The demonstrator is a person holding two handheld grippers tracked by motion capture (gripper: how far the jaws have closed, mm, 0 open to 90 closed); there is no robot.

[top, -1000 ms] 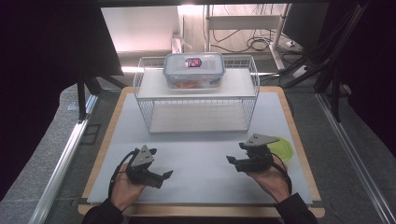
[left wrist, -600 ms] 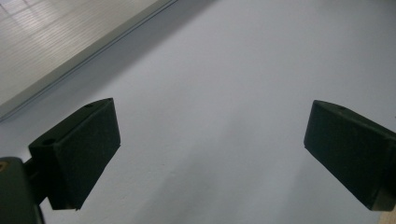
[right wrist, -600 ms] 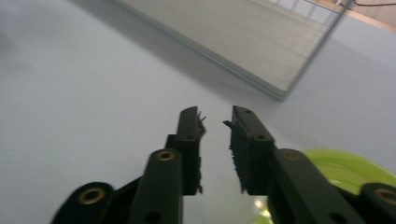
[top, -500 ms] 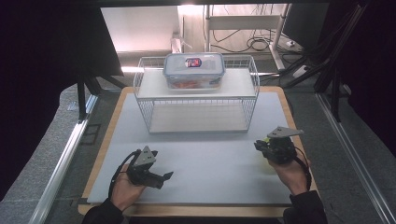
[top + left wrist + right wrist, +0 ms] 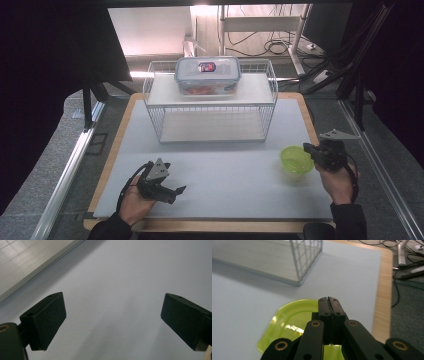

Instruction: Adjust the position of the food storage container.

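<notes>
From above the near edge we look forward and down over the whole mat point(image 5: 225, 165), rack point(image 5: 210, 100) at the far side. Riding the left gripper point(image 5: 112, 317), we face bare mat close beyond its fingers point(image 5: 47, 315). On the right gripper point(image 5: 329, 301) we sit low; bowl point(image 5: 292, 317) below its fingertips, rack corner beyond. All three share the mat.

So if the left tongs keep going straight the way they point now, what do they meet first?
Probably just the bare grey mat. The left tongs, standing open, tilt down toward it in the left gripper view with nothing between. The wire rack and green bowl look off that line, though depth is unclear.
</notes>
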